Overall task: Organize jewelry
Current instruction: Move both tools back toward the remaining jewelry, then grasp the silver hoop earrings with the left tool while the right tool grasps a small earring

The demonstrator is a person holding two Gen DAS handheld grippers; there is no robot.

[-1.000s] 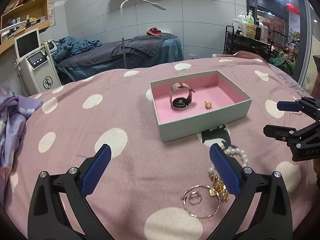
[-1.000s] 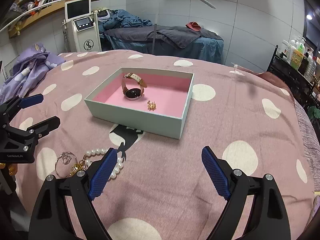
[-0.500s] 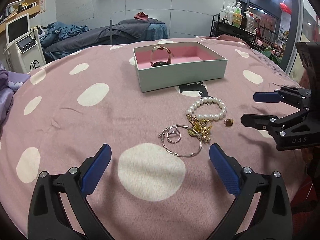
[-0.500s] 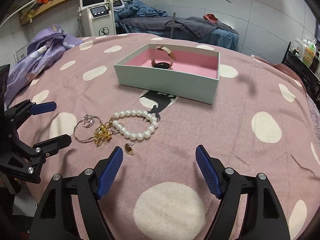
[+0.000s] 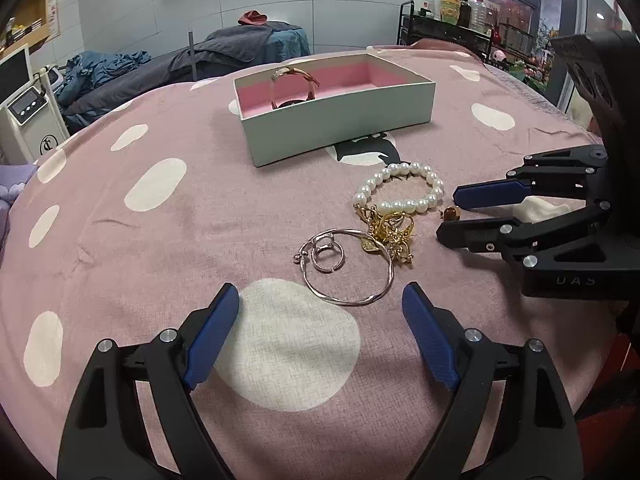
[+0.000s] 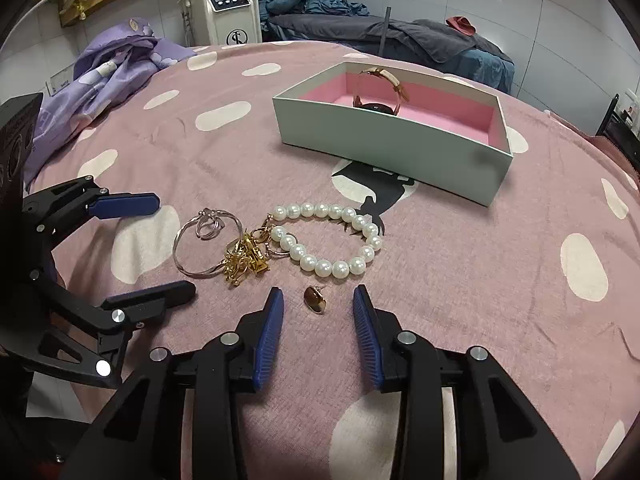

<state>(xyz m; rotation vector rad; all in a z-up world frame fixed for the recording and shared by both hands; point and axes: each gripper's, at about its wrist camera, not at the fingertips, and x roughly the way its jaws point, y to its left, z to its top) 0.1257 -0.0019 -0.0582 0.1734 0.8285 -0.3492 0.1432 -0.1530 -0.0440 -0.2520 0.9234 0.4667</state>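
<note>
A pale green box (image 5: 340, 124) with pink lining holds a watch (image 5: 294, 86); the box also shows in the right wrist view (image 6: 384, 140). On the pink spotted cloth lie a pearl bracelet (image 6: 328, 240), a gold tangle (image 6: 244, 260), a silver bangle (image 5: 348, 268) with a ring (image 5: 326, 254) inside it, and a small brown earring (image 6: 314, 300). My right gripper (image 6: 318, 304) is open, its fingers on either side of the earring, not touching. My left gripper (image 5: 320, 304) is open just short of the bangle.
A purple garment (image 6: 108, 72) lies at the cloth's left edge. Behind are a white machine with a screen (image 6: 224, 4), a treatment bed with dark covers (image 6: 400, 36) and a black trolley with bottles (image 5: 452, 20).
Both grippers have moved down and forward towards the loose jewelry. The right gripper's fingers have narrowed and now straddle the earring. The left gripper stays wide open near the bangle.
</note>
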